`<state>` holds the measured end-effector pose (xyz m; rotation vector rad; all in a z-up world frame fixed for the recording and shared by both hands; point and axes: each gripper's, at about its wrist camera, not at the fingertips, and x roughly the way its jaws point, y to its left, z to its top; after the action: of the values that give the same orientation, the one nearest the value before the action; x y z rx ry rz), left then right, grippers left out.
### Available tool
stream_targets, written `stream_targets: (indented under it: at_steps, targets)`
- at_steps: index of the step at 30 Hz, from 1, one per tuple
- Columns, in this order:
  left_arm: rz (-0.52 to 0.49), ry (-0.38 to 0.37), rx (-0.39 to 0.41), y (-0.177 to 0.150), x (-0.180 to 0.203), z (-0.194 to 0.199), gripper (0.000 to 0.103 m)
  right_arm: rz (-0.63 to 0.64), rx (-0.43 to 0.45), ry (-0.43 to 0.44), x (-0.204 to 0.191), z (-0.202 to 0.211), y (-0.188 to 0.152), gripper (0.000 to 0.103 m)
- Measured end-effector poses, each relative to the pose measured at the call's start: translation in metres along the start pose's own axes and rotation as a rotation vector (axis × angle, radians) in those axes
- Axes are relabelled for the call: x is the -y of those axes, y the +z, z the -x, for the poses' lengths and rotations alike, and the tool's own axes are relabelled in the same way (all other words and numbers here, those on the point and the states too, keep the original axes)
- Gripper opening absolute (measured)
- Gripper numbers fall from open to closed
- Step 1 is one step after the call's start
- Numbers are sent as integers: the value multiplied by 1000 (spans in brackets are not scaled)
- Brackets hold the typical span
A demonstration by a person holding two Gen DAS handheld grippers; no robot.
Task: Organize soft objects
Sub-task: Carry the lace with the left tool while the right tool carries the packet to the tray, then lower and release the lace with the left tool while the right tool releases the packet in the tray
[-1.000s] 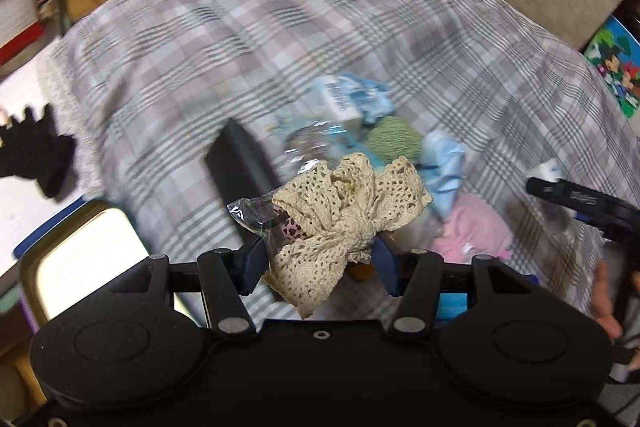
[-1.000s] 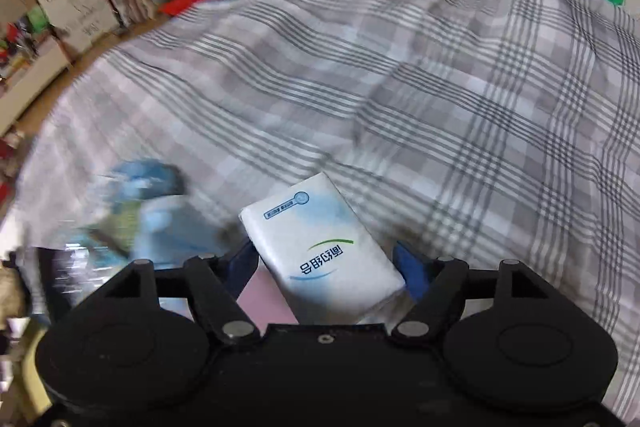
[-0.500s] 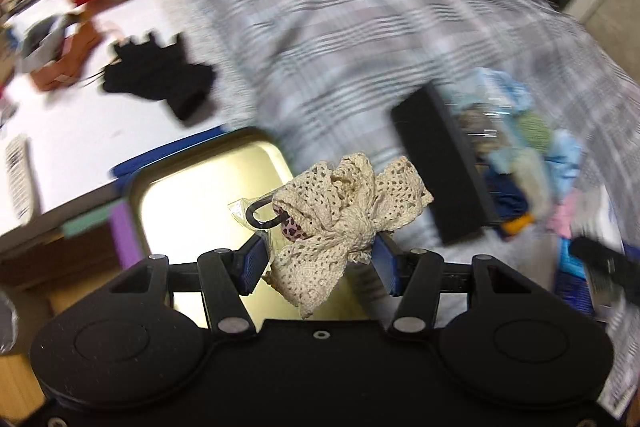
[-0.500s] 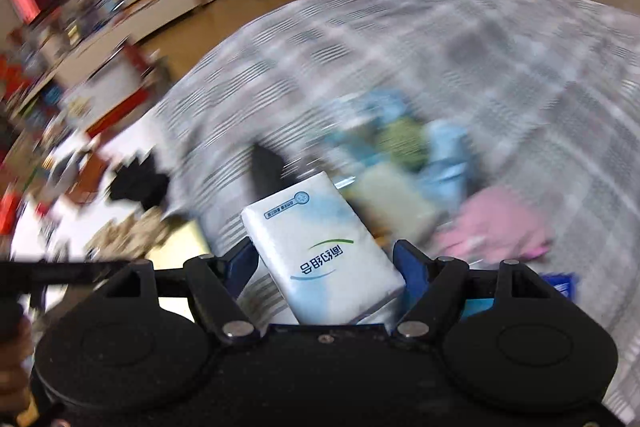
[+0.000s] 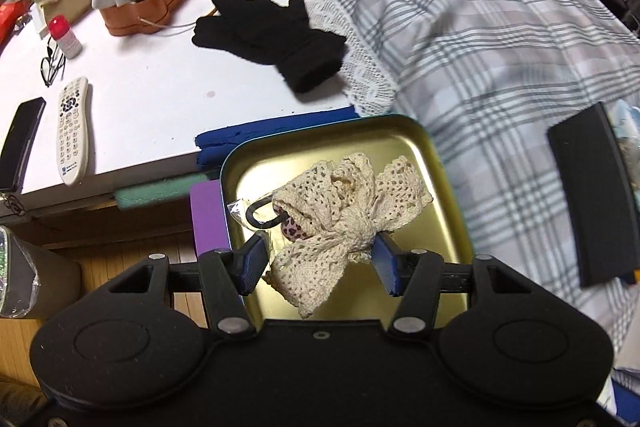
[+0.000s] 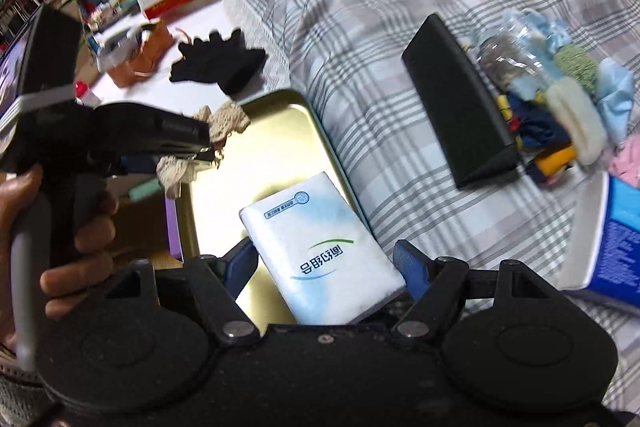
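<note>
My left gripper (image 5: 318,259) is shut on a cream lace bow hair tie (image 5: 348,203) in a clear wrapper, held just above a gold metal tray (image 5: 436,167). My right gripper (image 6: 326,267) is shut on a white and blue tissue pack (image 6: 324,247), hanging over the near part of the same tray (image 6: 288,107). In the right wrist view the left gripper (image 6: 204,151) comes in from the left with the lace bow (image 6: 224,119) over the tray's far corner, a hand (image 6: 60,227) on its handle.
The tray sits at the edge of a plaid bedspread (image 5: 500,39). A black box (image 6: 456,95) lies on it beside a heap of soft items (image 6: 560,99). A blue and white box (image 6: 616,243) is at the right. Black gloves (image 5: 272,27), a remote (image 5: 74,131) and an orange container (image 5: 148,7) lie on a white table (image 5: 152,99).
Both grippers swung left from over the bedspread and the heap to above the gold tray, each still gripping its item. The white table and gloves came into view.
</note>
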<state>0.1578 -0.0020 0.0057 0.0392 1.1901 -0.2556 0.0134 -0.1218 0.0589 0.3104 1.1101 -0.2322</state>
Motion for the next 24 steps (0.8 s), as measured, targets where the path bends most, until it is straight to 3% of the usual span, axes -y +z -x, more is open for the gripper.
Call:
stream_targets:
  at_steps: [9,24]
  targets:
    - [47,-43,-54,8,-17,-25,53,54,-33,-68,-22,-22,5,74]
    - [32,-15,-78,8,-9,-32,54,110,-154,-164,-37,-73,0,74]
